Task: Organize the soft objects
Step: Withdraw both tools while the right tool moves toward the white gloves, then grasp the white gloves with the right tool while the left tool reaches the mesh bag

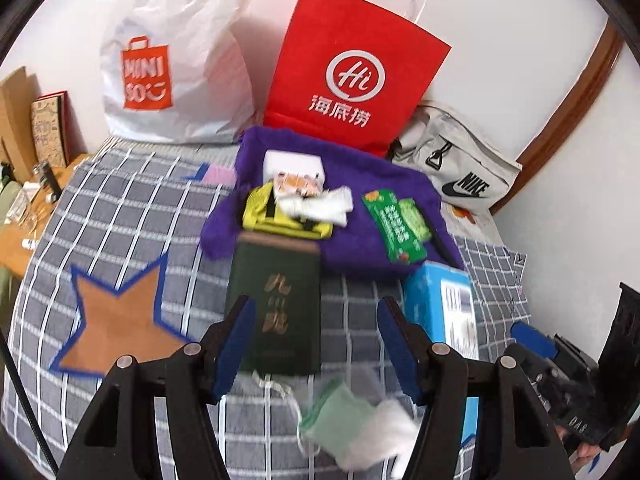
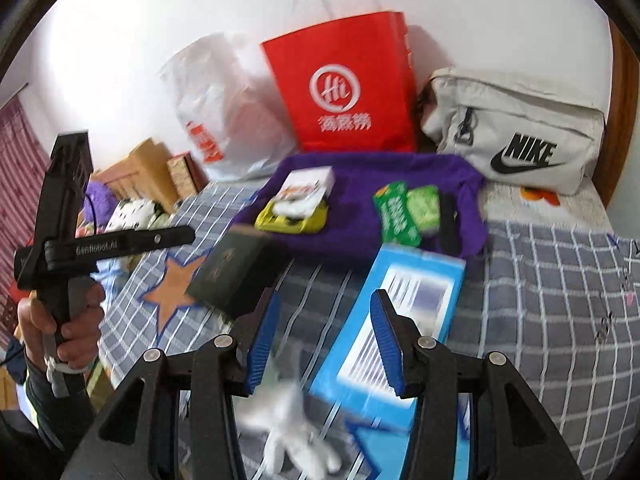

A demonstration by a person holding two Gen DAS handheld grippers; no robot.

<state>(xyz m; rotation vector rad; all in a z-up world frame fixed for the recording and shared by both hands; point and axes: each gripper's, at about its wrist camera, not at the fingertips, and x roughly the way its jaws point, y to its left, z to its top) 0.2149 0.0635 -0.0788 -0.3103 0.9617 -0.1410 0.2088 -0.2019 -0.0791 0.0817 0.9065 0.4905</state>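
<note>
Both grippers hang over the checked bedspread (image 1: 132,208) with jaws spread wide and nothing between them; the left gripper (image 1: 314,344) frames a dark green book (image 1: 276,300), with a crumpled green and white cloth (image 1: 352,424) lying blurred just below its blue pads (image 1: 228,352); the right gripper (image 2: 324,340) sits above a blurred white cloth (image 2: 292,432), its right finger over a blue box (image 2: 396,320); beyond, a purple towel (image 1: 360,248) carries a yellow pouch (image 1: 276,216), white tissues (image 1: 328,204) and a green packet (image 1: 396,224); behind it a red paper bag (image 1: 352,72), a white Miniso bag (image 1: 176,60) and a grey Nike bag (image 2: 516,128) stand against the wall.
</note>
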